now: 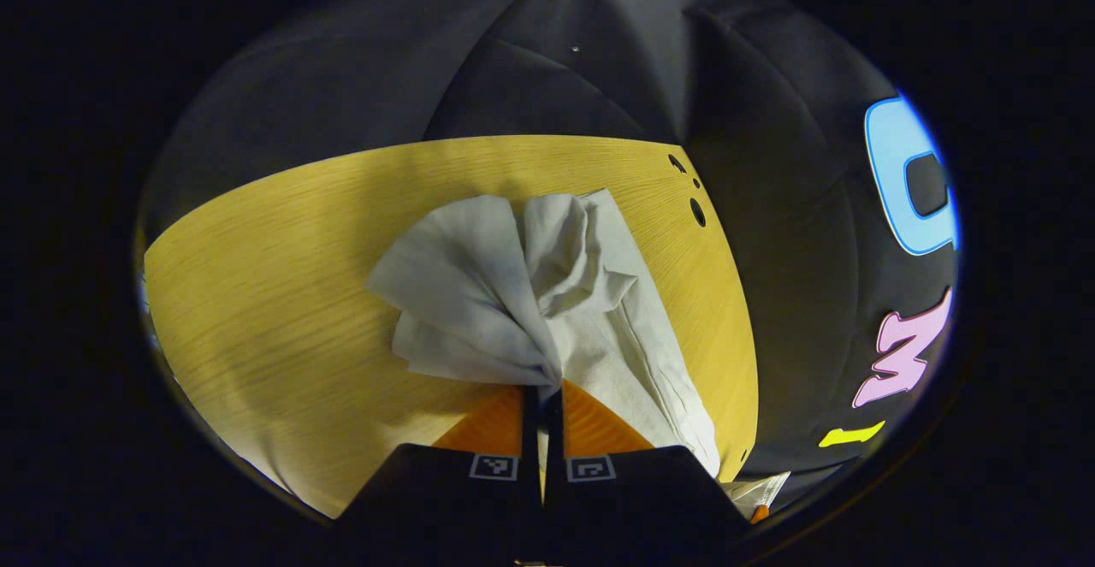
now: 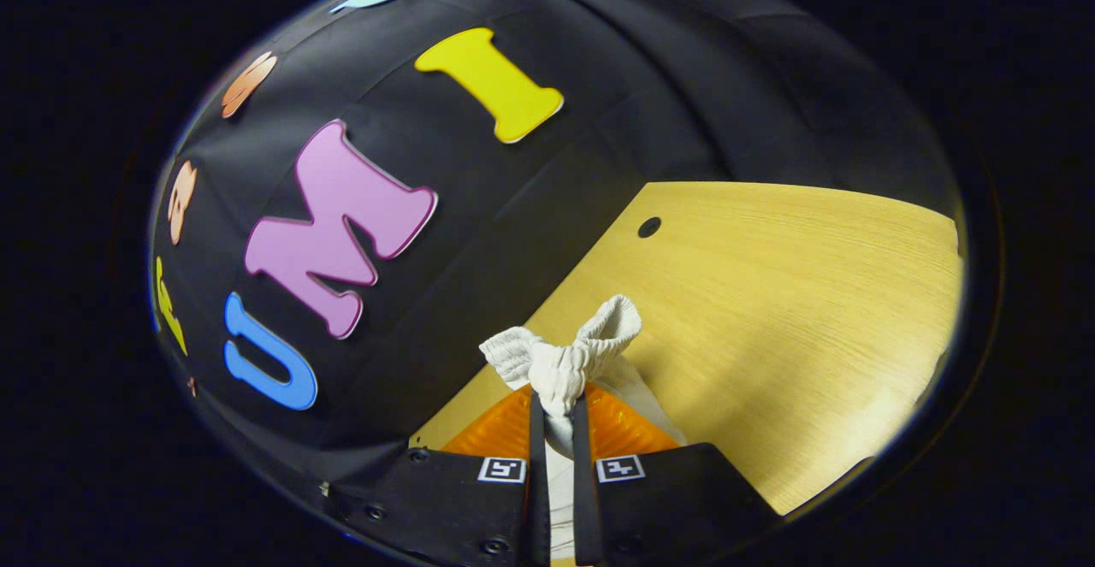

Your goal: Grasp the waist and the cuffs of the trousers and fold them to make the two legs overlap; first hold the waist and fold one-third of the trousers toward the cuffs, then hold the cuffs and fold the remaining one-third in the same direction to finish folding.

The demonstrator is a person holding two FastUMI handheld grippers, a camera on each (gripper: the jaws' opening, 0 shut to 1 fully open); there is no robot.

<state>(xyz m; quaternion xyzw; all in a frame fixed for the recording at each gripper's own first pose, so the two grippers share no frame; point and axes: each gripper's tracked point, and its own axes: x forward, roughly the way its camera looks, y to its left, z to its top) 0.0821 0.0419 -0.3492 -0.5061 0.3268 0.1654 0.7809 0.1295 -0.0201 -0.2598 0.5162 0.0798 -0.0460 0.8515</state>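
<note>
Left gripper view, one pair of trousers (image 1: 513,293) on table (image 1: 282,293), both grippers' jaws clamped on it

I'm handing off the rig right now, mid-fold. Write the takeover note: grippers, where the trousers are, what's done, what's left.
Left gripper: shut on a bunched part of the trousers, lifting it off the wooden table.
Right gripper: shut on a ribbed, gathered edge of the trousers, likely the waist or a cuff, held near the table's edge.
Done: both ends gripped. The cloth is crumpled, with no neat fold visible.
Left: overlap the legs, lay flat, then fold both thirds.
</note>
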